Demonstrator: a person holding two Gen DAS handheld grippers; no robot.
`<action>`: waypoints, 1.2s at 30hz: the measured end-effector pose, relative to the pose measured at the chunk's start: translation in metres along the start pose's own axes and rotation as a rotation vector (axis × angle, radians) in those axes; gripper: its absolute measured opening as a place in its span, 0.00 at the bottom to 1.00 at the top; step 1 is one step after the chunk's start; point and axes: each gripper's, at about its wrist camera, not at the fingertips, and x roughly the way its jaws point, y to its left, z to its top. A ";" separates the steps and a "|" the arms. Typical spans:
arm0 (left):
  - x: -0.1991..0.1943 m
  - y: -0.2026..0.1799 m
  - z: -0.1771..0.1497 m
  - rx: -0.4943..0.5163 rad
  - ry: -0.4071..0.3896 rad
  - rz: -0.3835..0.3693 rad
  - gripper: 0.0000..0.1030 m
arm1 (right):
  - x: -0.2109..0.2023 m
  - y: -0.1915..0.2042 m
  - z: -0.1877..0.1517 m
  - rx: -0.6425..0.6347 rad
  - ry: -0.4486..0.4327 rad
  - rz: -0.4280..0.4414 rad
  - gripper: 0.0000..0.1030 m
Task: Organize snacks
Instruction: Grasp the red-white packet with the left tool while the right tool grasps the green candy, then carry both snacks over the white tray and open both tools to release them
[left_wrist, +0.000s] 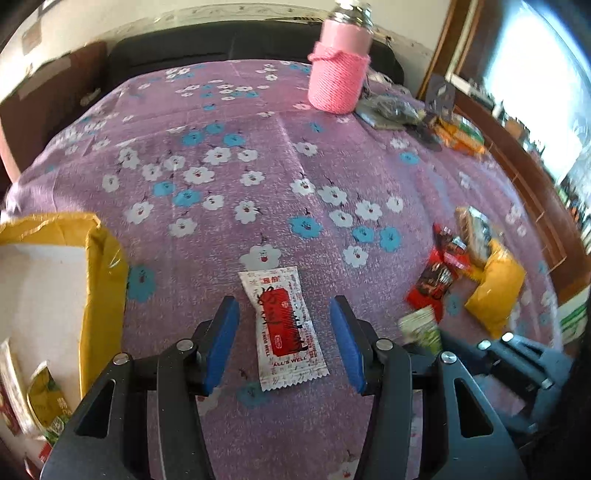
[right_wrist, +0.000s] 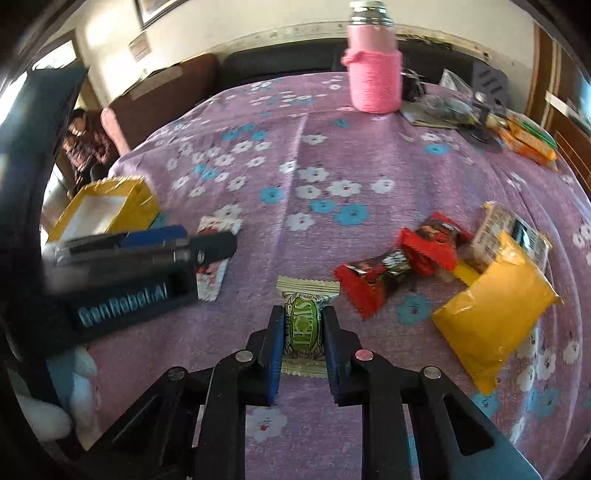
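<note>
My left gripper (left_wrist: 284, 306) is open, its blue pads on either side of a white and red snack packet (left_wrist: 284, 328) lying flat on the purple flowered cloth; the left gripper also shows in the right wrist view (right_wrist: 177, 240). My right gripper (right_wrist: 303, 314) is shut on a green and cream candy packet (right_wrist: 304, 328) just above the cloth. A yellow box (left_wrist: 103, 273) with a white inside stands at the left and holds a few packets (left_wrist: 44, 398). Red packets (right_wrist: 399, 266), a yellow pouch (right_wrist: 495, 306) and a clear wrapped snack (right_wrist: 513, 232) lie at the right.
A pink knit-covered bottle (left_wrist: 340, 70) stands at the far side of the table. Beside it lie dark clutter (left_wrist: 391, 110) and orange boxes (right_wrist: 528, 140). A dark sofa (left_wrist: 221, 40) runs behind the table. A person (right_wrist: 88, 140) sits at the far left.
</note>
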 end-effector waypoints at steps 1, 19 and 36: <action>0.003 -0.003 0.000 0.018 0.001 0.014 0.52 | 0.000 -0.003 0.001 0.016 -0.001 0.003 0.20; -0.048 -0.003 -0.022 0.064 -0.071 0.032 0.24 | -0.006 -0.017 0.005 0.100 -0.050 0.150 0.20; -0.178 0.151 -0.115 -0.381 -0.276 0.082 0.25 | -0.029 0.031 -0.007 0.007 -0.130 0.287 0.19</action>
